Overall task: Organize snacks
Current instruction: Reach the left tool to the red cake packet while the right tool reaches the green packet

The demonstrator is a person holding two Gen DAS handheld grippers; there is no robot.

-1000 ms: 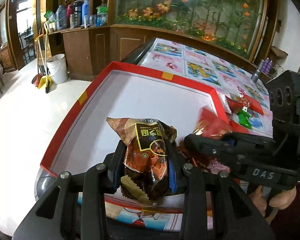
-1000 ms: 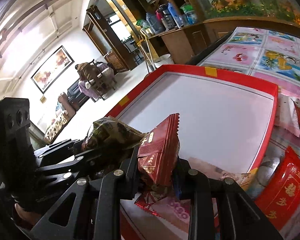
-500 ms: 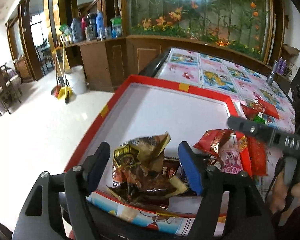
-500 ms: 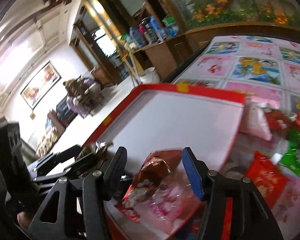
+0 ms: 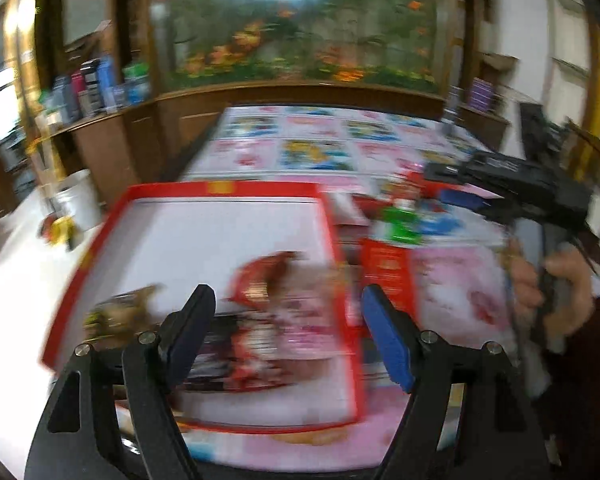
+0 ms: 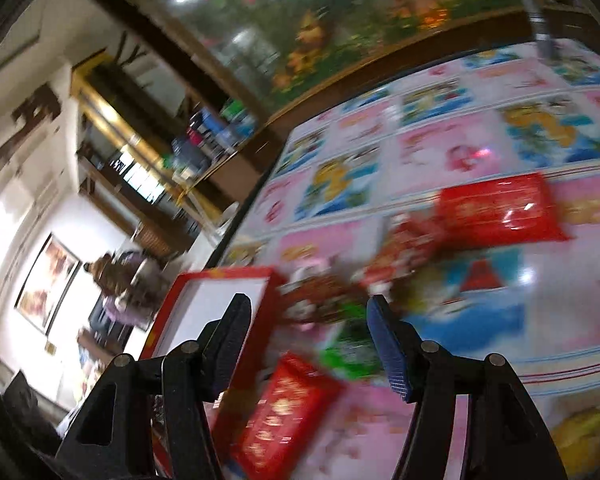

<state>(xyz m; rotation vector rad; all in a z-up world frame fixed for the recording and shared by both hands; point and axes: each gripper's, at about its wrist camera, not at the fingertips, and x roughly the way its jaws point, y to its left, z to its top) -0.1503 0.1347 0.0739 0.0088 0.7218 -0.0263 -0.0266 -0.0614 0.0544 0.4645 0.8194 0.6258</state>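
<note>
Snack packets (image 6: 496,210) on surface (image 6: 480,152) – light, soft, crinkly, slippery; best pinched at flat sealed edge. Both hand-held grippers (image 5: 288,320) (image 6: 308,328) opening – nothing held.

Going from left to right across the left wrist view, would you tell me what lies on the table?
Brown-gold snack packet in the red-rimmed tray → red and pink packets in the tray → flat red packet outside it → right gripper, in a hand.
</note>
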